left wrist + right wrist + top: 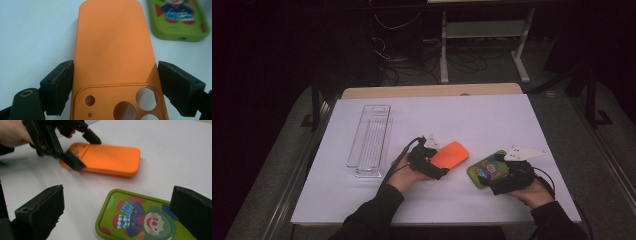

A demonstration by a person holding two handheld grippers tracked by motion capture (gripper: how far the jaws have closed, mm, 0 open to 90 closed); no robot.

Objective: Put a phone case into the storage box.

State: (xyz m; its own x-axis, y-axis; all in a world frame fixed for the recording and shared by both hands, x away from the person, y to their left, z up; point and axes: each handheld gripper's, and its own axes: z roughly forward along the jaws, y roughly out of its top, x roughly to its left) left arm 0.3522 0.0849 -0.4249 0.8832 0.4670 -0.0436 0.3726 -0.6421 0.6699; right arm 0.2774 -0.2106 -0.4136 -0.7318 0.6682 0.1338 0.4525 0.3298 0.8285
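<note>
An orange phone case (451, 155) lies back-up near the middle of the white table, camera holes toward the person. My left gripper (437, 161) is shut on its camera end; in the left gripper view both pads press the long edges of the orange case (112, 50). In the right gripper view that end of the orange case (110, 160) looks slightly raised. A green phone case (486, 169) with a clown picture lies to its right. My right gripper (499, 176) stands open over its near end, the jaws wide on either side of the green case (140, 220) without touching it.
A clear, long plastic tray (371, 140) stands at the left of the white table (472, 115). The table's front edge runs just below both hands. Desk legs and cables stand on the dark floor beyond the far edge.
</note>
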